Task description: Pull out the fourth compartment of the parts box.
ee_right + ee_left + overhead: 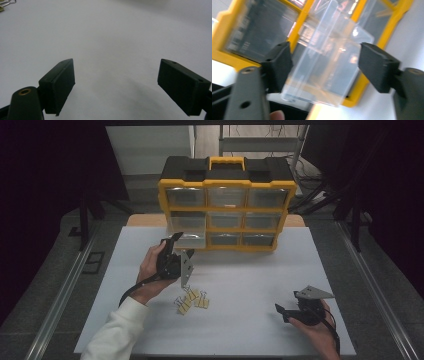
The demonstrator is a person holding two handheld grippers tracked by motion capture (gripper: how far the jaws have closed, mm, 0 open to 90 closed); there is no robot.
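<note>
Standing at the table's (pixel 250 285) far edge, the yellow organizer (pixel 227 210) has its lower-left clear drawer (pixel 324 72) pulled out between the left gripper's (pixel 325 67) parted jaws; right gripper (pixel 116 85), near right, gapes empty; binder clips (pixel 191 301) lie near left.

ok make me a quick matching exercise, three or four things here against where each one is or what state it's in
Things:
1. left gripper
2. right gripper
3. binder clips
4. clear drawer

Places or states:
A. pulled partway out of the yellow organizer
B. low over bare white table, jaws apart
C. lying in a small cluster on the table
D. jaws open either side of the drawer

Pairs: 1-D, 2-B, 3-C, 4-A
</note>
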